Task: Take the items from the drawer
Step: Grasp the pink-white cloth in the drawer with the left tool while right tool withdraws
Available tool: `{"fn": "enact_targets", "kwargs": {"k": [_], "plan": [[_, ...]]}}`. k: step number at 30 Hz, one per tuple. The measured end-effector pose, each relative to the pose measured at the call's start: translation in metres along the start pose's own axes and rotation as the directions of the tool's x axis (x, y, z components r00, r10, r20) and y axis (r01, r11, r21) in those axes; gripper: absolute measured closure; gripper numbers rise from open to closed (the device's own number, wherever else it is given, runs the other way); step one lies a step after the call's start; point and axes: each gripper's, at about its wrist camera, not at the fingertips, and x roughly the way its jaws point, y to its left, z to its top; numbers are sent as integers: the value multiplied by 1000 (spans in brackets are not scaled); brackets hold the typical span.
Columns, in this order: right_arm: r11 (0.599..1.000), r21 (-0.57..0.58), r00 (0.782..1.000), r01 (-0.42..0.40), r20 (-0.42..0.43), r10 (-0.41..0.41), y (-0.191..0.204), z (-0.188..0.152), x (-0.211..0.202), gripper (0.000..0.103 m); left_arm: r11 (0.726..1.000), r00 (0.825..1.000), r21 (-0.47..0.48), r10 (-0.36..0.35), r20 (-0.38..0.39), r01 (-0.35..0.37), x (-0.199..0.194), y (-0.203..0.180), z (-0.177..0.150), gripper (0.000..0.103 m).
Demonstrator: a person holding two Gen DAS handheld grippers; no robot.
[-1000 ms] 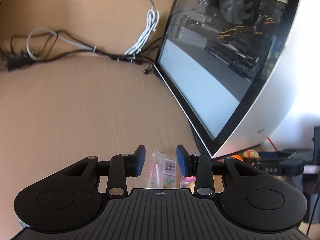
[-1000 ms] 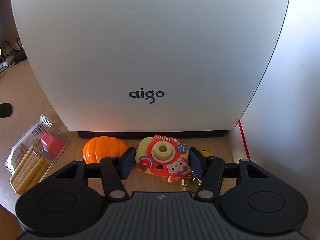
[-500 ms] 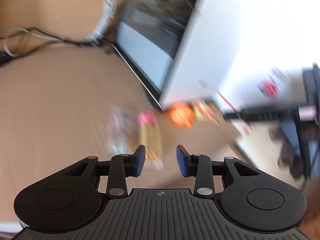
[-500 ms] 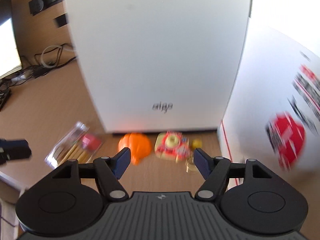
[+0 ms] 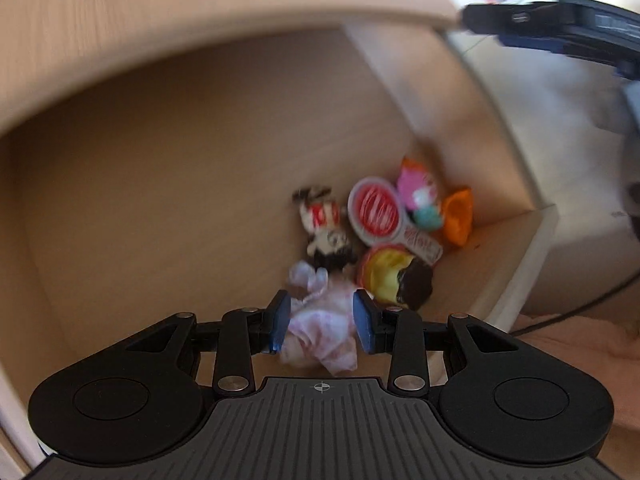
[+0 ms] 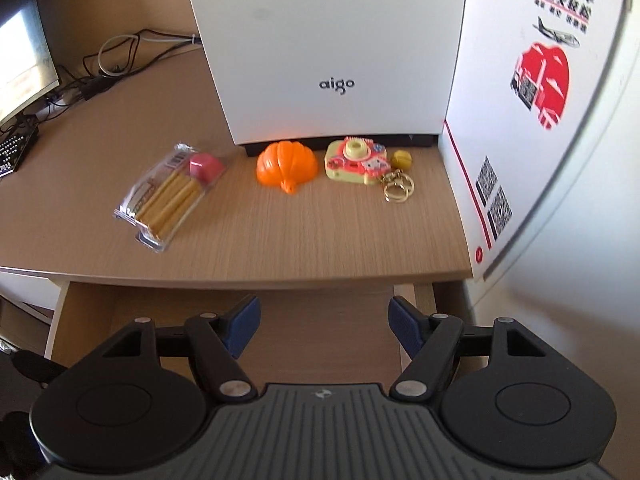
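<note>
The left wrist view looks down into an open wooden drawer, somewhat blurred. In its right corner lie a black-and-white plush figure, a round red-and-white piece, a pink toy, an orange piece and a yellow-and-brown toy. A pink-and-white cloth doll shows between the pads of my left gripper, which stands open above it without pressing it. My right gripper is open and empty over the drawer's front, short of the desk edge.
On the desk top lie a biscuit-stick pack, an orange shell-shaped toy, a toy camera and a yellow ball keychain. Behind them stands a white computer case, with a printed white box at the right and a monitor and cables at the left.
The left gripper swung from the desk top down into the drawer, its jaws unchanged. The right gripper drew back from the toy camera, which stays on the desk, and its jaws widened.
</note>
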Motion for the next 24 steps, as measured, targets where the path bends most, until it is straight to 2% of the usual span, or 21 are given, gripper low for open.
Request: {"fn": "enact_targets", "kwargs": {"k": [3,6,10,20,24], "plan": [[1000,6,1000,9,-15,-9,-1,-3,3,32,999,998,8,36,-60,-36,16,-3,2,66],[1000,3,999,7,-33,-7,0,-7,8,32,995,992,22,95,-85,-94,30,-8,3,66],[1000,6,997,-20,-79,20,4,-13,18,31,994,987,15,112,-113,-111,43,-9,2,66],[1000,-18,992,-23,-122,21,19,-24,35,31,994,990,-13,110,-84,-112,31,-5,-7,66],[1000,-13,992,-10,-122,8,19,-25,36,31,996,997,-48,69,-46,-72,17,0,-3,66]]}}
